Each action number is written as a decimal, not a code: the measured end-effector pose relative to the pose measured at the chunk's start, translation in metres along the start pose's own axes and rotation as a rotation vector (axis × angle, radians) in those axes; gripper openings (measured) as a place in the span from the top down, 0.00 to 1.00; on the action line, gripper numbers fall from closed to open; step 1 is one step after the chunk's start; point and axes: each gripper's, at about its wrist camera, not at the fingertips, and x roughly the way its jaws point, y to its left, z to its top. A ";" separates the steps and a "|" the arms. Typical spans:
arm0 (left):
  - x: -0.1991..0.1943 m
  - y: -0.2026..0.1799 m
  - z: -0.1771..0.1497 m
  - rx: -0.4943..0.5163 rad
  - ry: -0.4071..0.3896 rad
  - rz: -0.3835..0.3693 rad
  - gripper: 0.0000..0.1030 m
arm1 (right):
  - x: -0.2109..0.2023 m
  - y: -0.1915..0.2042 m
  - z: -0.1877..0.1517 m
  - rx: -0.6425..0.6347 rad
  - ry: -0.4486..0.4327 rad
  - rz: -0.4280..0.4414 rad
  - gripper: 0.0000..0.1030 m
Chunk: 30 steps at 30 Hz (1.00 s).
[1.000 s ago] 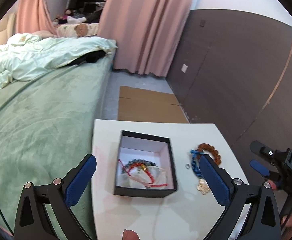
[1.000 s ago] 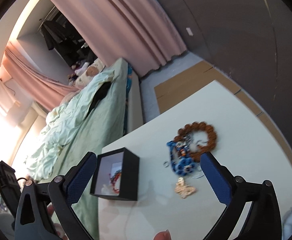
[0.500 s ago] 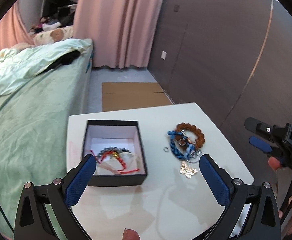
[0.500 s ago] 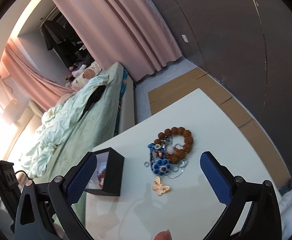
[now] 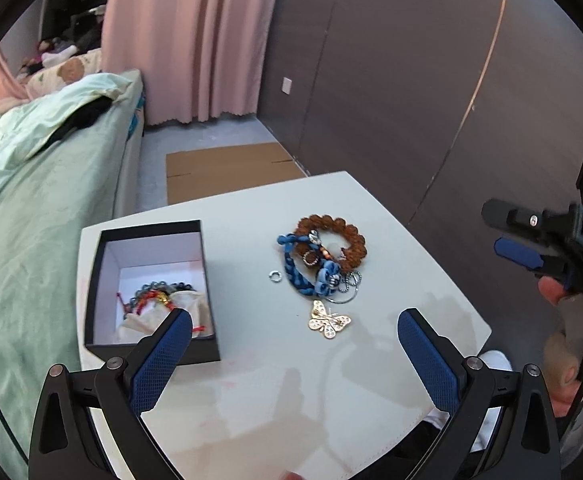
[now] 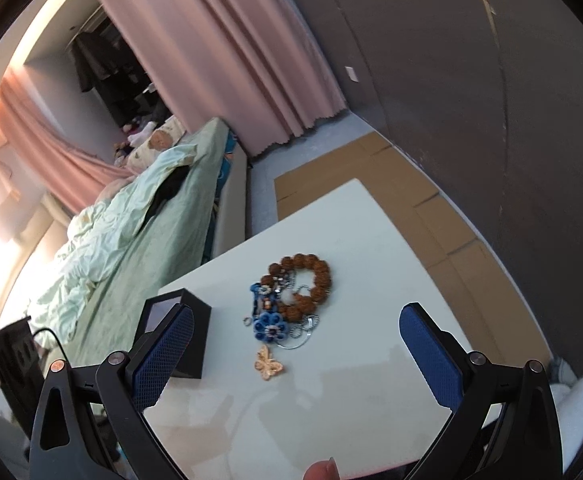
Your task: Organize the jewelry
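While the green bed point(image 5: 31, 216) filled the left side, a black box point(image 5: 149, 292) stood on the white table point(image 5: 259, 392) at its near-left, holding beaded bracelets point(image 5: 157, 294) with red cord on a pale cloth. The left gripper point(image 5: 293, 332) hovered low over the table, its blue-padded jaws spread wide and empty. Just right of the box lay a small ring point(image 5: 275, 276), then a tangled heap: a blue braided cord point(image 5: 297, 274), a brown bead bracelet point(image 5: 341, 238) and silver chains, with a gold butterfly brooch point(image 5: 328, 321) just in front. Farther right hung the right gripper point(image 6: 295, 330), wide open too (white lettering on its body read "DAB", cut off by the frame).
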 end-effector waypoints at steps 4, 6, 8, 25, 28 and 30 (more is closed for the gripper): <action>0.011 -0.011 -0.001 0.037 0.019 -0.018 0.10 | 0.002 -0.020 0.004 0.057 0.023 -0.028 0.00; 0.019 -0.016 -0.002 0.056 0.041 -0.032 0.19 | 0.004 -0.030 0.006 0.094 0.033 -0.029 0.00; 0.027 -0.021 -0.004 0.071 0.057 -0.038 0.23 | 0.004 -0.039 0.008 0.129 0.039 -0.025 0.00; 0.087 -0.038 -0.015 0.170 0.151 -0.013 0.41 | 0.003 -0.057 0.015 0.173 0.048 -0.015 0.00; 0.095 -0.039 -0.016 0.180 0.164 -0.004 0.42 | 0.005 -0.058 0.015 0.172 0.056 -0.014 0.00; 0.100 -0.040 -0.017 0.190 0.172 0.008 0.44 | 0.005 -0.058 0.015 0.170 0.059 -0.012 0.00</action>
